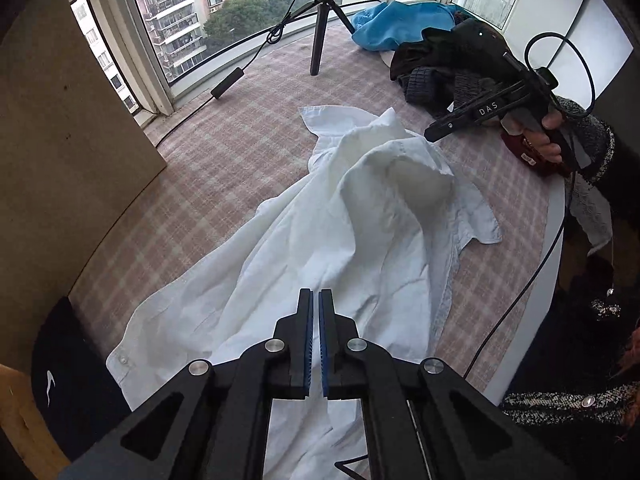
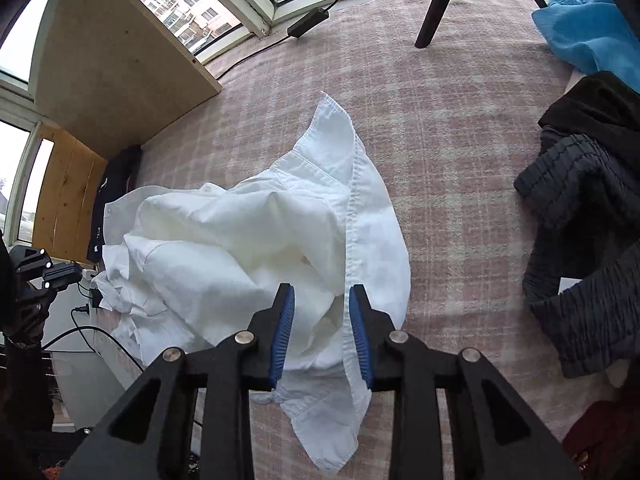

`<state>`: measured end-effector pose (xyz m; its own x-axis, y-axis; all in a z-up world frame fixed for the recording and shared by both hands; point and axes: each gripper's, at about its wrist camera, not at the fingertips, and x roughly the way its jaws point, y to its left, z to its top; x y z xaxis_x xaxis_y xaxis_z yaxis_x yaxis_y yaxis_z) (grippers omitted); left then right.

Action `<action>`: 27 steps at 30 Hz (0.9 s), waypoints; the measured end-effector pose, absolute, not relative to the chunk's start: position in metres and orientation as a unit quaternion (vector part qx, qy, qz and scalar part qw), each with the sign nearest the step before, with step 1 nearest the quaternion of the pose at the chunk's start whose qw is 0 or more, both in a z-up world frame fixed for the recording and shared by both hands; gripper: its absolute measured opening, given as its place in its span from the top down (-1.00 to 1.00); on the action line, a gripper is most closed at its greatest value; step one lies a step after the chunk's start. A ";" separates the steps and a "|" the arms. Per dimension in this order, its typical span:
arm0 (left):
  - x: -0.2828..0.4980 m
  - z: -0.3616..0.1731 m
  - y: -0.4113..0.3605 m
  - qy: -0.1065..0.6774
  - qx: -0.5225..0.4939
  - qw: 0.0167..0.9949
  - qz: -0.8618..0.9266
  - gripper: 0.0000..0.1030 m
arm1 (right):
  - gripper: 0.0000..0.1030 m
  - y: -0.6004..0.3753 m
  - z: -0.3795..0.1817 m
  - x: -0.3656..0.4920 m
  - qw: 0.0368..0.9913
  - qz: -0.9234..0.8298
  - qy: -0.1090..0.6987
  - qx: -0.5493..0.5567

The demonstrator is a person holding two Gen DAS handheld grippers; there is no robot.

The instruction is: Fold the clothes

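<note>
A crumpled white button shirt (image 1: 320, 232) lies across the pink plaid bed cover (image 1: 224, 152). My left gripper (image 1: 319, 300) hovers over the shirt's lower part with its blue pads together, and no cloth shows between them. In the right wrist view the shirt (image 2: 224, 240) is bunched, with its button placket running between the fingers of my open right gripper (image 2: 322, 294). The pads stand apart on either side of the fabric. The left wrist view shows the right gripper (image 1: 434, 133) from the side, held by a hand just above the shirt's collar end.
A pile of dark clothes (image 1: 444, 68) and a blue garment (image 1: 384, 24) lie at the far right. A black tripod (image 1: 320, 36) and its cable stand by the window. A wooden board (image 1: 60, 140) is on the left, with a black garment (image 1: 68, 364) below it. A dark red item (image 2: 600, 436) lies near the bed edge.
</note>
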<state>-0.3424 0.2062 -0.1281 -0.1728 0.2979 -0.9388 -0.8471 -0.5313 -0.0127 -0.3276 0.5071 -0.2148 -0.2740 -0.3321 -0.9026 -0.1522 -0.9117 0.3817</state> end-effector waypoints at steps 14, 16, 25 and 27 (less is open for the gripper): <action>-0.368 -0.185 0.318 0.388 -0.477 0.462 0.639 -0.01 | -0.02 0.496 -0.233 -0.331 0.024 -0.787 -0.125 0.604; -0.378 -0.199 0.325 0.375 -0.501 0.462 0.628 0.80 | -0.02 0.495 -0.237 -0.335 0.023 -0.785 -0.116 0.608; -0.367 -0.178 0.297 0.347 -0.482 0.488 0.639 0.96 | 0.87 0.544 -0.255 -0.325 0.002 -0.764 -0.178 0.620; -0.367 -0.176 0.292 0.338 -0.482 0.494 0.640 0.96 | 0.87 0.554 -0.254 -0.323 0.002 -0.764 -0.193 0.615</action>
